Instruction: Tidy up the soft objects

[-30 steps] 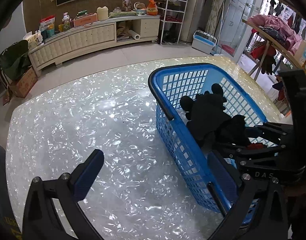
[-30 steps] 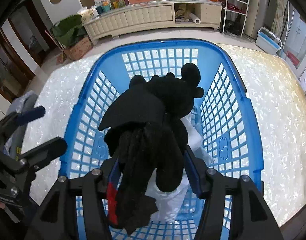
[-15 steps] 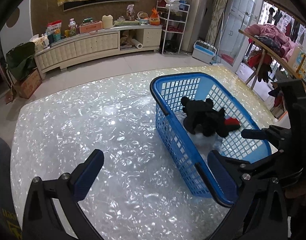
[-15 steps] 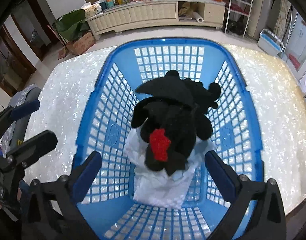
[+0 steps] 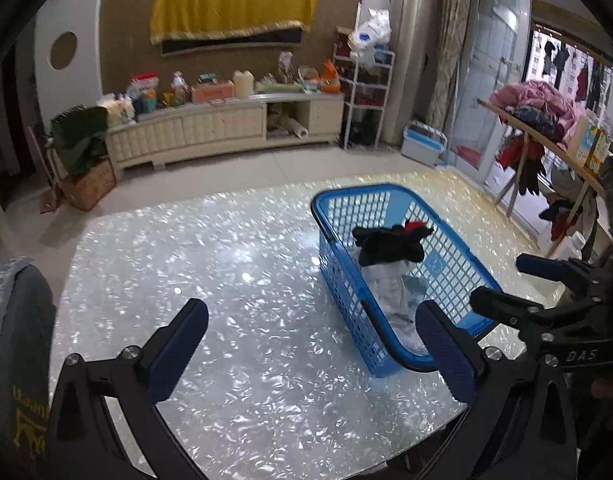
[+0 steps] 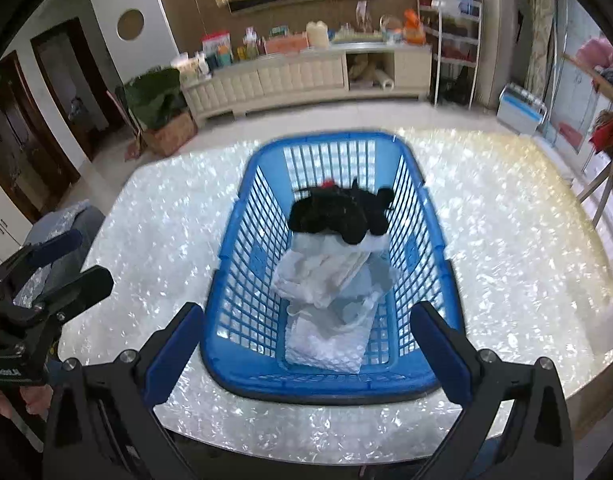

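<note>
A blue plastic basket (image 6: pixel 242 264) stands on the shiny white table (image 6: pixel 506 240). A black plush toy (image 6: pixel 338 212) with a red patch lies in it on top of white cloths (image 6: pixel 326 300). The basket (image 5: pixel 338 280), the toy (image 5: pixel 390 240) and the cloths (image 5: pixel 390 284) also show in the left wrist view. My right gripper (image 6: pixel 310 352) is open and empty, held back above the basket's near end. My left gripper (image 5: pixel 318 352) is open and empty above the table, left of the basket.
A grey chair back (image 5: pixel 14 320) stands at the table's left edge. A white bottle (image 6: pixel 610 324) sits at the table's right edge. A clothes rack (image 5: pixel 538 120) stands to the right. A long cabinet (image 5: pixel 226 124) lines the far wall.
My right gripper opened and let go of the black plush toy, which now lies in the basket. Both grippers have pulled back and up from the basket.
</note>
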